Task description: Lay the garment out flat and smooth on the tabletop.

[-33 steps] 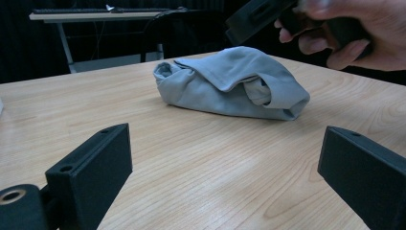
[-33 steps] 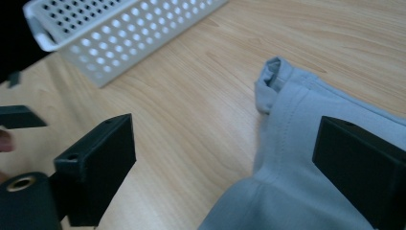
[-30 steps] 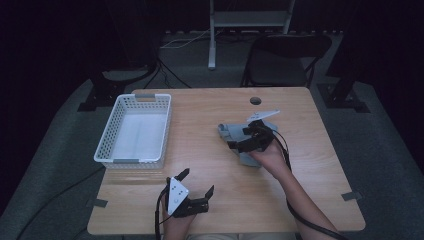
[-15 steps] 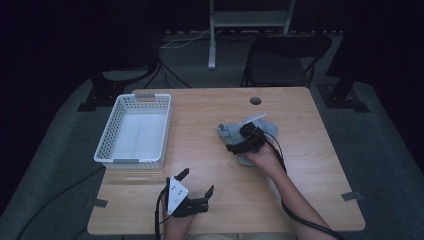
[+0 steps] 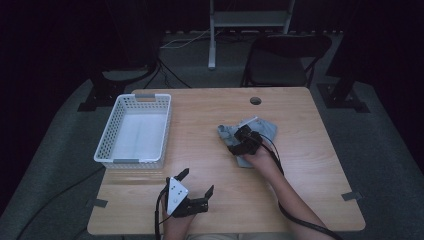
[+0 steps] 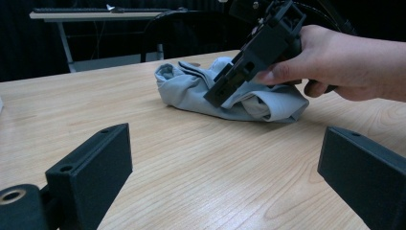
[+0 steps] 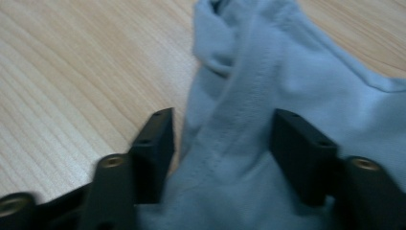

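The right tongs (image 7: pixel 220 143) have just been closing around a raised fold of the grey cloth (image 5: pixel 250 132) to lift it, while the left tongs (image 5: pixel 196 182) rest spread on the surface (image 5: pixel 310 200).

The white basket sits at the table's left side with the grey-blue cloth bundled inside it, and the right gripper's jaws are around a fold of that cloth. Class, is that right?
Not quite. The white basket holds no cloth; the grey-blue cloth lies on the bare table to its right, as the high view shows. The right gripper, jaws just closing, does have a fold between them.
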Motion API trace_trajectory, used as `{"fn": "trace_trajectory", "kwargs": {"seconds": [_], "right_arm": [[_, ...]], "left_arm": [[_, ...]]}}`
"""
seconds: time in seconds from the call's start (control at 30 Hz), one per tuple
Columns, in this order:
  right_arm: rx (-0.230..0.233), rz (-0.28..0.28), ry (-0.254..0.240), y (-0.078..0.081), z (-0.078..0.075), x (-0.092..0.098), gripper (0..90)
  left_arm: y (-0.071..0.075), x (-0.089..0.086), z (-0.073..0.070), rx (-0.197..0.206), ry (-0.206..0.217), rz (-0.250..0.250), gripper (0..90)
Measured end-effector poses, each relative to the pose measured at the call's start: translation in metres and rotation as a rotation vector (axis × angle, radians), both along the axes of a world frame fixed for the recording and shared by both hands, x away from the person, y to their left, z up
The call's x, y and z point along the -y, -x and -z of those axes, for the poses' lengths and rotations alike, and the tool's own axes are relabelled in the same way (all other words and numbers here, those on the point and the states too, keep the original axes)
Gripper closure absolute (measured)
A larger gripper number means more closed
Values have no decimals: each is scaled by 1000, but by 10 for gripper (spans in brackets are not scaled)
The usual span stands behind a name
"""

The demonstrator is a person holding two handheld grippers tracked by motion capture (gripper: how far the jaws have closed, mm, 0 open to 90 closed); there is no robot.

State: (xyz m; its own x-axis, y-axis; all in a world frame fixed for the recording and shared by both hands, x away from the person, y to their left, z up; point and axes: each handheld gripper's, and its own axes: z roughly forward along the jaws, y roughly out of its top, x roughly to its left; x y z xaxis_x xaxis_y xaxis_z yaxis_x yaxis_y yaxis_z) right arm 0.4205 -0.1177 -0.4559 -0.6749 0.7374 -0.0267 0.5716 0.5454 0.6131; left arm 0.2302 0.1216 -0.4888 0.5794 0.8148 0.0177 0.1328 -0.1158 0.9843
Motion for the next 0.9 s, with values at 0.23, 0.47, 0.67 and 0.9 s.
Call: {"fn": "trace_trajectory", "kwargs": {"seconds": [0.23,0.47,0.67,0.9], "right_arm": [[-13,41,-39,-4,-3,10,640],[-21,56,-76,-4,-6,17,836],[-26,58,-126,-2,-14,25,848],[-28,87,-251,5,-27,47,844]], "left_arm": [[0,0,0,-2,3,-2,54],[0,-1,0,-5,9,-1,54],[-1,-1,0,-5,11,-1,54],[-1,0,0,-8,11,4,55]]}}
